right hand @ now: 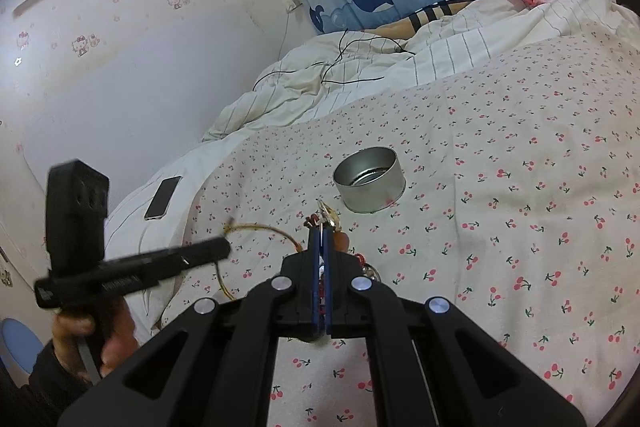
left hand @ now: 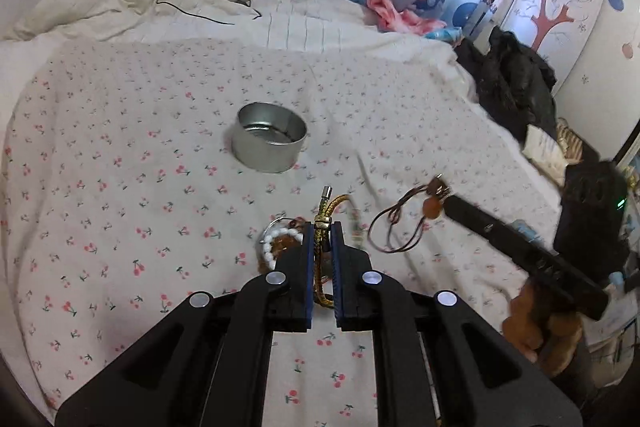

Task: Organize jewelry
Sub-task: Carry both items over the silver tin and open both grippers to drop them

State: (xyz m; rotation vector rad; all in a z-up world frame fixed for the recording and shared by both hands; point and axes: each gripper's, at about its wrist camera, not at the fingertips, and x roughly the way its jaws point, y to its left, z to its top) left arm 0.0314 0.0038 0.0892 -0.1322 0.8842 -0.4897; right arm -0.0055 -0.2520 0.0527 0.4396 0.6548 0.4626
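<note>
Fingers (left hand: 306,267) of the left gripper (left hand: 323,239) are clamping a gold braided bracelet (left hand: 322,223); the right gripper (right hand: 321,231) is pinching a brown cord necklace (left hand: 394,223).

Both pieces are hanging just short of the round metal tin (left hand: 269,137) on the cherry-print bedspread (left hand: 120,187); next, I'd say, is carrying one over the rim and letting go.

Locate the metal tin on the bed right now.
In the left wrist view, the tin stands upright and open on the cherry-print sheet, centre frame, just beyond the gold bracelet that the left gripper holds.
</note>
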